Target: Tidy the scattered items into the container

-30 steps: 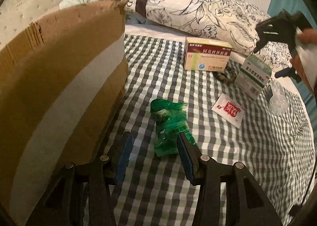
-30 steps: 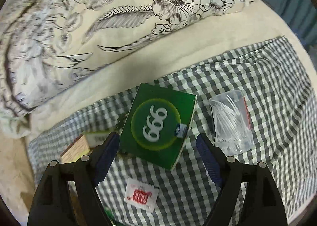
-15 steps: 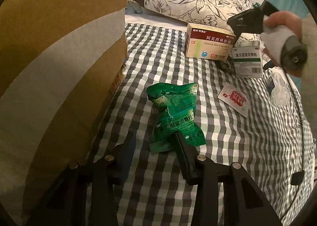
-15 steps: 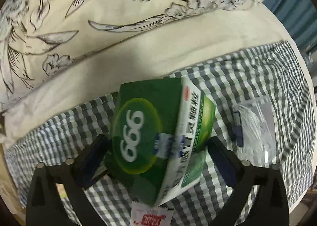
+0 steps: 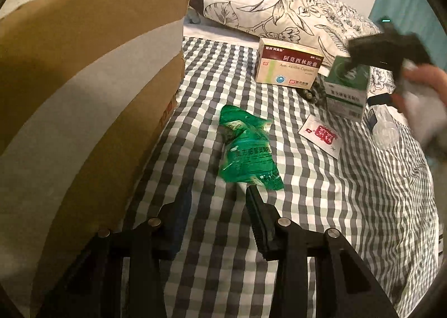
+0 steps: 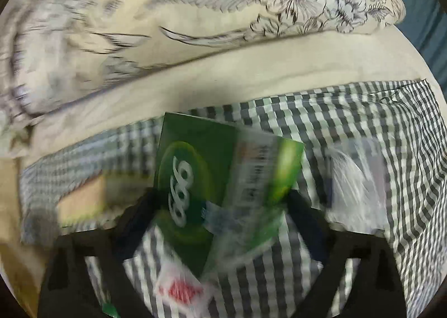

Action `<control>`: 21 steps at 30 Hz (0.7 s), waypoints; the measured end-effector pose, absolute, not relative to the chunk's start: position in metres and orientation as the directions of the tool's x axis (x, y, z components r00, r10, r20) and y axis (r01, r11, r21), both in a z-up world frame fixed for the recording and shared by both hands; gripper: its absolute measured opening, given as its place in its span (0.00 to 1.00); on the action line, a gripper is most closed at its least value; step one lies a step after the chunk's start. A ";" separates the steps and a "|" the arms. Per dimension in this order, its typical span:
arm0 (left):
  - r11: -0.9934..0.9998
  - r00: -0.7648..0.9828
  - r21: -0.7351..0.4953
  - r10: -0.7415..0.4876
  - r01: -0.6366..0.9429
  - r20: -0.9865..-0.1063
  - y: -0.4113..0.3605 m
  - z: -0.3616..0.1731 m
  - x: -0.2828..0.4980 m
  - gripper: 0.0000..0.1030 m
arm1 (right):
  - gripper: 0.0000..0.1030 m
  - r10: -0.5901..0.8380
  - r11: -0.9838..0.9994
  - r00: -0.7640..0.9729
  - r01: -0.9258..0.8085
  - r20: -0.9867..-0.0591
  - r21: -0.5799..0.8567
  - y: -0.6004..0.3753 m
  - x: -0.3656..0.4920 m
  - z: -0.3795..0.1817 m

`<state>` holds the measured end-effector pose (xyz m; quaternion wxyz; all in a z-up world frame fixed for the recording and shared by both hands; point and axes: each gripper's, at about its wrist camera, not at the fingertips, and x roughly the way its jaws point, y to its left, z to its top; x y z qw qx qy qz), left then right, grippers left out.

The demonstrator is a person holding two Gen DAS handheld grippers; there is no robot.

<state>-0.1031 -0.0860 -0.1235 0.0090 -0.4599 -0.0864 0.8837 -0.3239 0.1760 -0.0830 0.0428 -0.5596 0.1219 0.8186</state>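
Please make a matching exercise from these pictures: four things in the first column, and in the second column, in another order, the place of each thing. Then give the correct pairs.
Things:
1. green box
2. green packet
3. cardboard box
4. white and red sachet

Places:
A. flat on the checked cloth, in front of the green box in the left wrist view
B. between the fingers of the right gripper, which are closing
C. standing at the left side of the cloth
D. lying just beyond the fingertips of the left gripper

Pairs: 1-B, 2-D, 3-C, 4-A
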 end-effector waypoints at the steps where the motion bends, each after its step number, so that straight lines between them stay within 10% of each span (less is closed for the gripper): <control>1: -0.986 -0.577 -0.157 0.091 0.064 -0.811 -0.085 -0.124 -0.103 0.42 | 0.65 -0.094 -0.968 -0.384 -0.179 -0.918 0.174 0.179 -0.309 -0.077; 3: -0.986 -0.577 -0.150 0.084 0.069 -0.813 -0.085 -0.125 -0.101 0.42 | 0.48 -0.145 -0.969 -0.381 -0.133 -0.913 0.210 0.186 -0.278 -0.072; 13: -0.987 -0.580 -0.138 0.064 0.084 -0.812 -0.088 -0.126 -0.086 0.42 | 0.46 -0.214 -0.974 -0.281 -0.016 -0.936 0.227 0.202 -0.159 -0.087; 21: -0.987 -0.587 -0.134 0.059 0.085 -0.808 -0.088 -0.123 -0.083 0.42 | 0.82 -0.160 -0.987 -0.517 0.110 -0.841 0.120 0.204 -0.185 -0.016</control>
